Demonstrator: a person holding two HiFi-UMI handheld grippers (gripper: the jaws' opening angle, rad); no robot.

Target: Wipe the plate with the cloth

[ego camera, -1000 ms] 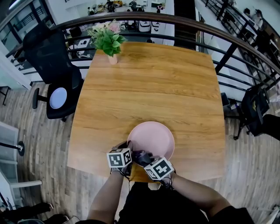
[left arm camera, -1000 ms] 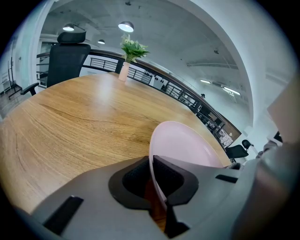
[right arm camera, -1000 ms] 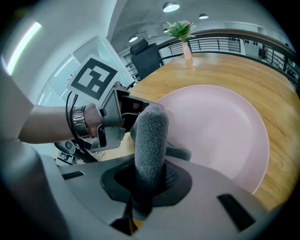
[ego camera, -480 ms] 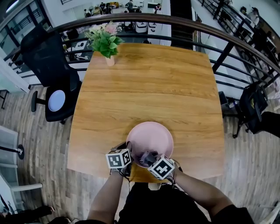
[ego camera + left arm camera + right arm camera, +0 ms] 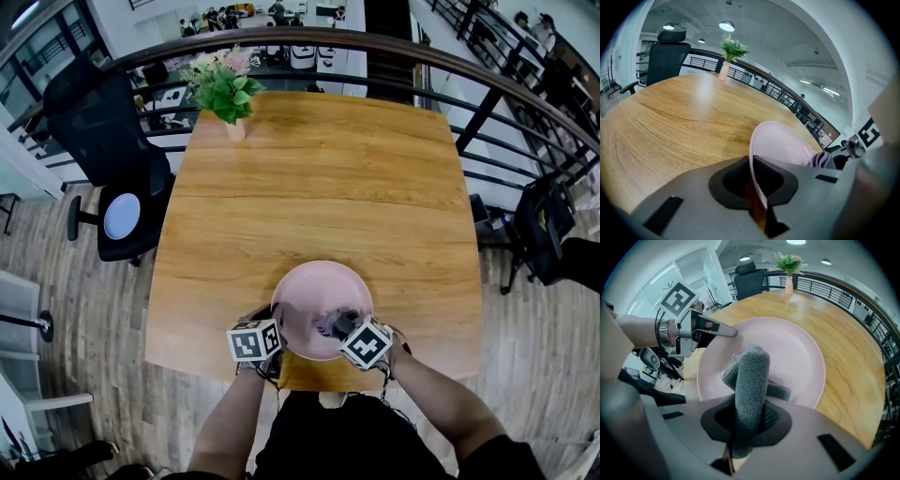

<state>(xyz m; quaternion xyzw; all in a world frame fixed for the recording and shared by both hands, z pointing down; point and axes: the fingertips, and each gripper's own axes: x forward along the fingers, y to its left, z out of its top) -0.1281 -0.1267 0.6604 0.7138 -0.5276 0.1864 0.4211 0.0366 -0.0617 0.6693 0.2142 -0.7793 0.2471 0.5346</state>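
Right gripper [image 5: 345, 326] has slid over to the right since a second ago. It was tucked in next to the left gripper [image 5: 275, 326], and now it's a good bit apart from it. The cloth [image 5: 333, 322] got dragged along the near part of the plate [image 5: 319, 279] with it. Left gripper and plate look like they haven't budged.

Going left to right around the plate:
- A black office chair [image 5: 112, 155] stands off the table [image 5: 319, 178], well to the plate's left and further back.
- A small pink vase with a green plant [image 5: 228, 86] sits at the table's far-left corner, well beyond the plate.
- The left gripper [image 5: 757, 187] is at the plate's near-left rim, jaws pinched onto that rim. In its own view the pink edge [image 5: 783, 140] runs right between them.
- The plate itself sits on the table, close to the near edge.
- The cloth [image 5: 751, 380] is grey and fuzzy, sort of rolled up. It's squeezed tight in the right gripper's [image 5: 747, 423] jaws, and the free end lies on the inside of the plate [image 5: 797, 352], on the near-right part.
- A dark railing [image 5: 487, 103] curves around behind the table, beyond the plate and to its right.
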